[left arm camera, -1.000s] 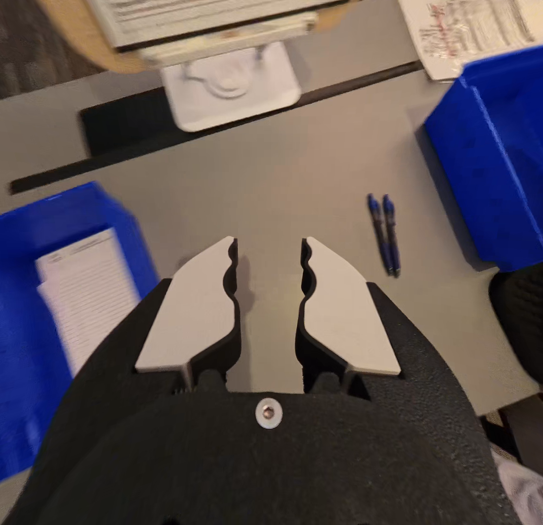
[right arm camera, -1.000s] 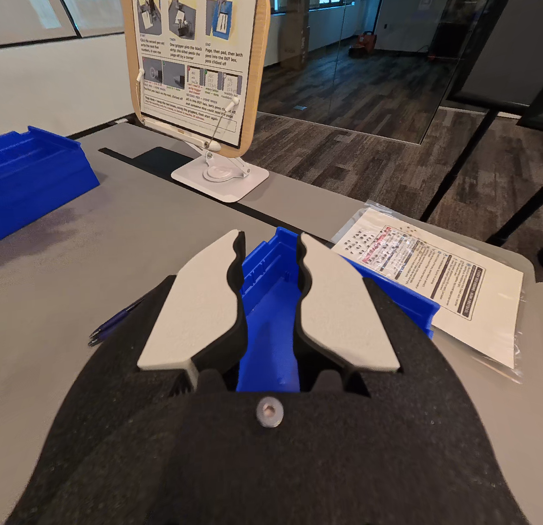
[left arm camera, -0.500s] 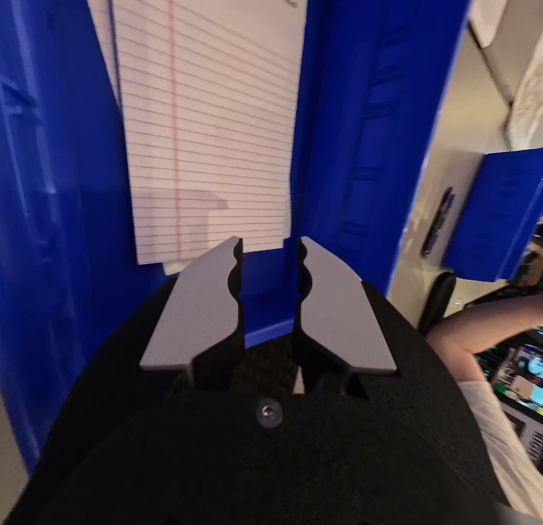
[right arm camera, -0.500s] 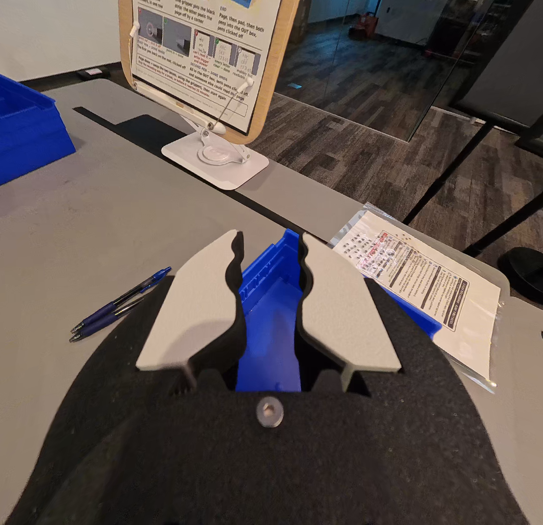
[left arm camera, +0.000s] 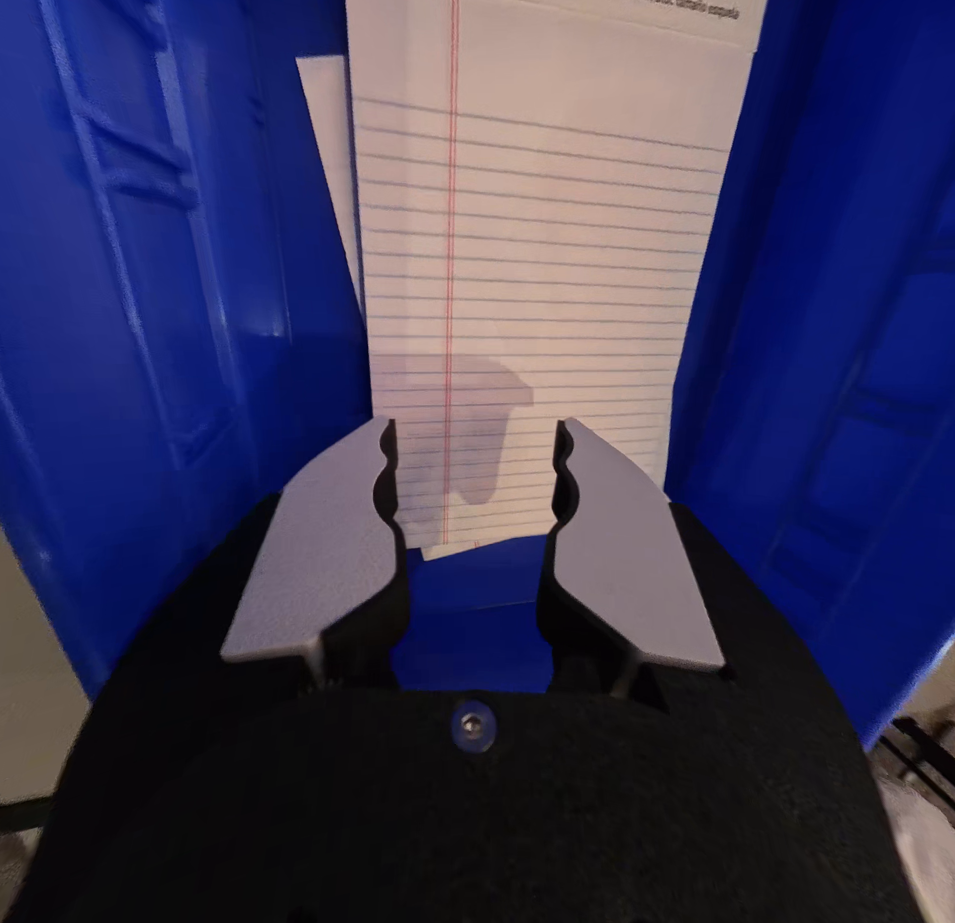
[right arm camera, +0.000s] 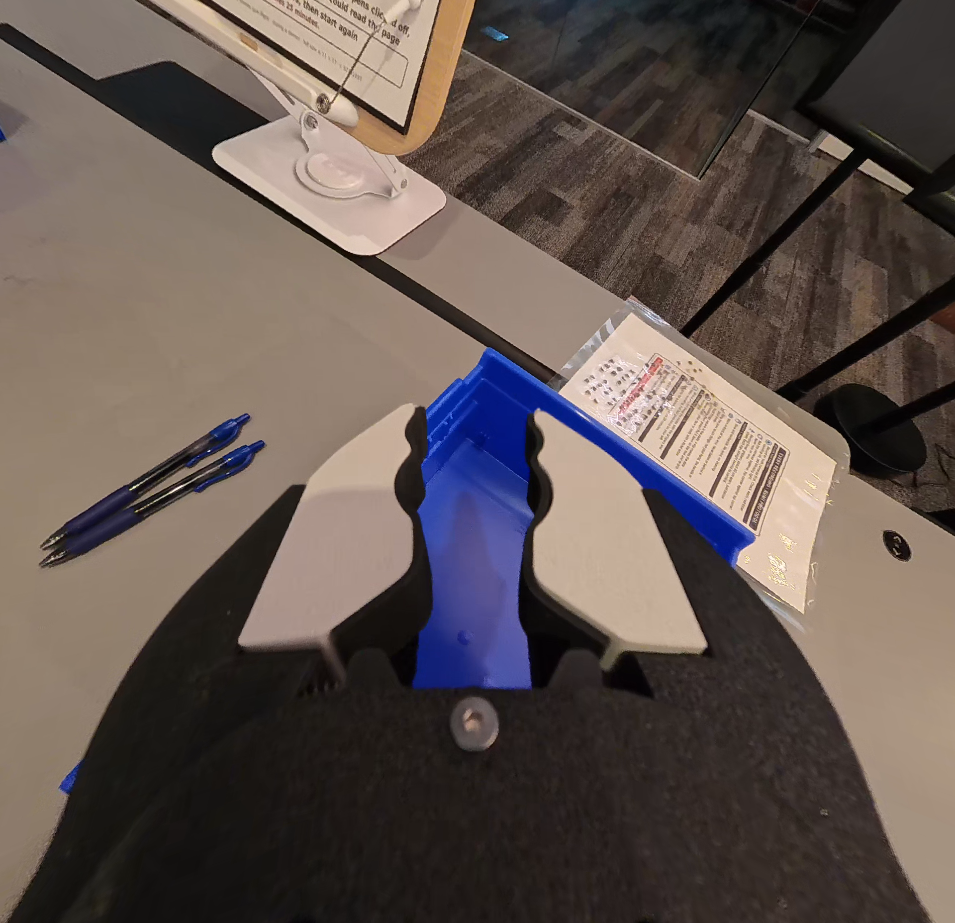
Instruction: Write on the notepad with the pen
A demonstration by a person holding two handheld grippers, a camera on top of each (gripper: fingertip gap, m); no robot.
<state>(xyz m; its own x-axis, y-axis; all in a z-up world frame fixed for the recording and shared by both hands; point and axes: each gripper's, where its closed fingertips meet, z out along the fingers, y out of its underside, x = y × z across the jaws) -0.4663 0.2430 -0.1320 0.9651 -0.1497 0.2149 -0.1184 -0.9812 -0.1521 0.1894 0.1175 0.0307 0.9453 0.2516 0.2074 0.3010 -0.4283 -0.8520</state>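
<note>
Two jaws gape on my left gripper (left arm camera: 475, 428), empty; notepad (left arm camera: 537, 257) lies just ahead in the blue bin (left arm camera: 129, 278); it looks light and floppy, so I'd pinch its near edge

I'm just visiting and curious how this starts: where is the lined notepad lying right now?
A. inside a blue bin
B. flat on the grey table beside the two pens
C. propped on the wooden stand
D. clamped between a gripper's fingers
A: the lined notepad lies in the blue bin, whose walls rise on both sides, ahead of the open, empty left gripper.
</note>
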